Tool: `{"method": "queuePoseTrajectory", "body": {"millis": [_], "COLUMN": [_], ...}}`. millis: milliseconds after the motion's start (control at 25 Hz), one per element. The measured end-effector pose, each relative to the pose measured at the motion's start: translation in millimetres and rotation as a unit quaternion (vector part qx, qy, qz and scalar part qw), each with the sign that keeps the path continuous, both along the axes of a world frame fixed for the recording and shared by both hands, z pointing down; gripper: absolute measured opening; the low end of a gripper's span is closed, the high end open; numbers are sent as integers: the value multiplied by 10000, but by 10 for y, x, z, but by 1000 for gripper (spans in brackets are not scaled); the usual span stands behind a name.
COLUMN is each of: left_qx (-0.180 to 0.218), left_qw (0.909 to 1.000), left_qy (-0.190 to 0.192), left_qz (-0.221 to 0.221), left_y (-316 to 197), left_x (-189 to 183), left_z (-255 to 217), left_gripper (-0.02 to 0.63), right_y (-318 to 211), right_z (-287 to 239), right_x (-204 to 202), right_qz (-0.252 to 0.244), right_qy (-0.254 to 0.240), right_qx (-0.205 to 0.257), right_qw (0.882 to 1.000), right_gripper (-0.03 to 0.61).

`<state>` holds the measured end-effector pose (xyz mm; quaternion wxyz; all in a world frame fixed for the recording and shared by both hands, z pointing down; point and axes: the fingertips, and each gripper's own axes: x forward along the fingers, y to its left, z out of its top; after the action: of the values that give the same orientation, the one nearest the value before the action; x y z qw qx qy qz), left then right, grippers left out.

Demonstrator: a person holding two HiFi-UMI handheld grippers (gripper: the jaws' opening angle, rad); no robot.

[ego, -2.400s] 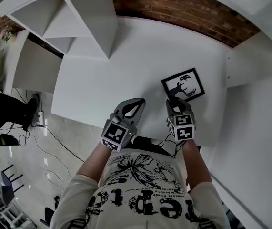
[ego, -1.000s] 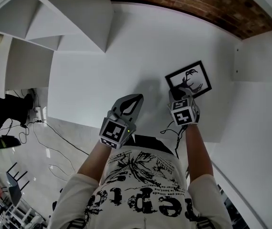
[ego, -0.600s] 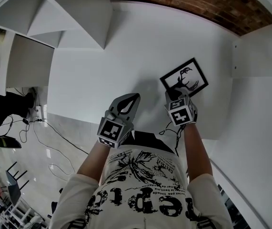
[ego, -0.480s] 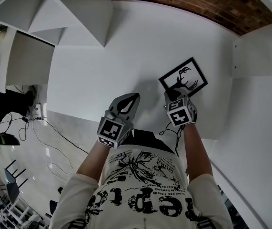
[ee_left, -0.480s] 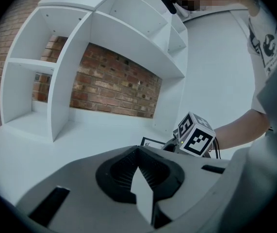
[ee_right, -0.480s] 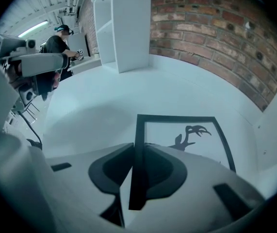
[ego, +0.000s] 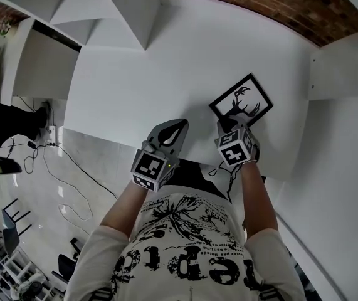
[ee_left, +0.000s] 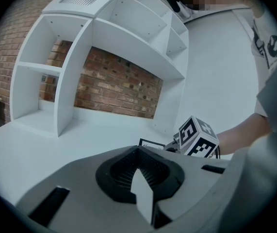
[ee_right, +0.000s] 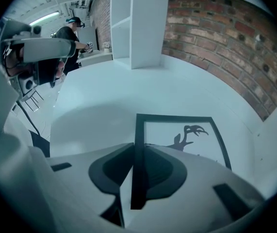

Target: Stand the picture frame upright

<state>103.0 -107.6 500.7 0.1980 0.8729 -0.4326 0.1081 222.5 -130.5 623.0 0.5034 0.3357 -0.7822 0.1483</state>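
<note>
A black picture frame with a deer silhouette lies low over the white table, right of the middle. My right gripper is shut on its near-left edge. In the right gripper view the black frame bar runs between the jaws, and the picture spreads out beyond them. I cannot tell whether that edge is off the table. The left gripper hovers beside it on the left, shut and empty. The left gripper view shows its jaws together, with the frame just behind.
A white shelf unit stands on the table's far left, and a white partition bounds the right. A brick wall runs along the back. The table's near edge lies under my hands, with floor and cables to the left.
Both grippers have drifted a little across the table's near side. The right one has kept its hold on the frame's edge, and the frame has shifted slightly with it.
</note>
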Motion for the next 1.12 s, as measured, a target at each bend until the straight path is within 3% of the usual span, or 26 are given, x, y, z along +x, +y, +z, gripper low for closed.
{"method": "queuePoseTrajectory", "body": {"millis": [200, 520, 1120], "left_qx": [-88, -146, -244], "left_qw": [9999, 9999, 9996], "left_qy": [-128, -8, 14], "left_qz": [-42, 57, 109], "left_y": [179, 536, 1027], "left_x": [-167, -263, -565], "left_z": [44, 58, 100], "left_gripper": [14, 14, 14], "right_y": [216, 505, 948], "right_z": [9, -3, 9], "right_x": [-89, -174, -323], "right_qz": [-116, -420, -396], "right_qy": [55, 340, 498], "right_qx": [34, 144, 315], "right_qw": [9999, 9984, 9975], "right_gripper": [72, 72, 72]}}
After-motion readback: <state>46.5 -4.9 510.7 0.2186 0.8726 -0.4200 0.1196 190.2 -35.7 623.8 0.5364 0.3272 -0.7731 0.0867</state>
